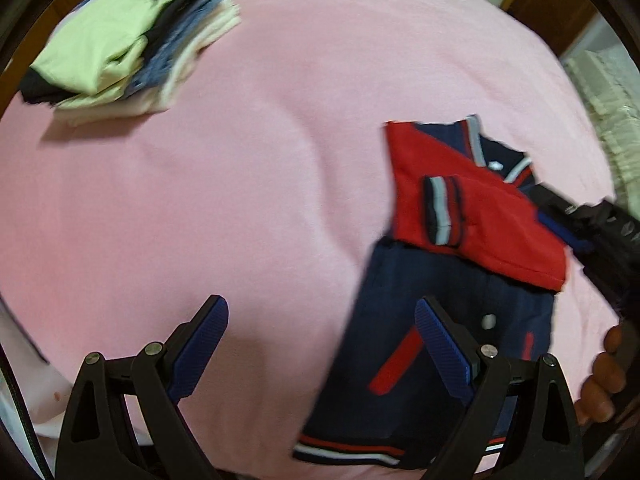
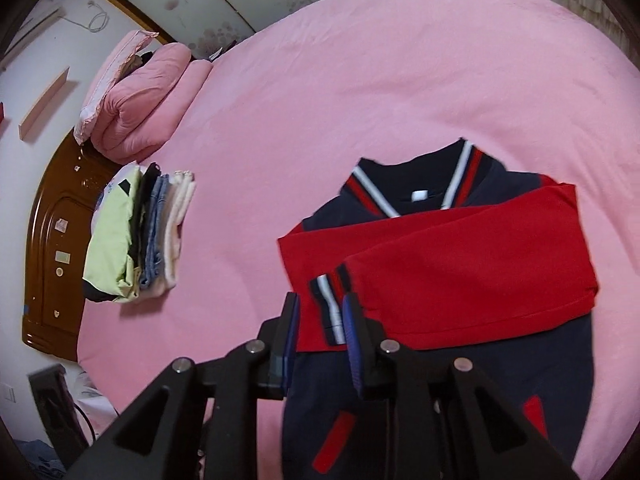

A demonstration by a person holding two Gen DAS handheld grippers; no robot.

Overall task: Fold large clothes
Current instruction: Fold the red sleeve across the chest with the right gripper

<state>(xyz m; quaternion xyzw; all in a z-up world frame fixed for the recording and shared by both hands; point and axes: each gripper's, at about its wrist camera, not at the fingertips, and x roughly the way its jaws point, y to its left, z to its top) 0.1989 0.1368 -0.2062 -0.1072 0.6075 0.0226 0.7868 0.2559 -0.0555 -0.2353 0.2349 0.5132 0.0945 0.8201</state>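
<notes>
The jacket (image 2: 440,280) lies flat on the pink bed (image 2: 360,80), collar away from me, both red sleeves (image 2: 460,248) crossed over its navy chest. It looks like soft knit with some weight to it, limp rather than stiff, so I judge it will drape and sag from wherever I pinch it. The ribbed hem (image 1: 348,448) and the sleeve cuff (image 2: 332,304) are thicker and should give the surest hold; the smooth navy body would likely slip or bunch.

My right gripper (image 2: 320,320) has its jaws narrow, set to either side of the striped cuff at 12 o'clock; whether they actually clamp the cloth I cannot tell. In its view the jacket fills the 1 to 5 o'clock part.

My left gripper (image 1: 320,340) is spread wide and holds nothing. The jacket's lower body sits at its 2 to 4 o'clock, with the hem near 5 o'clock, just beside its right finger.

A stack of folded clothes (image 2: 140,240) rests well apart, at 9 o'clock in the right view.
</notes>
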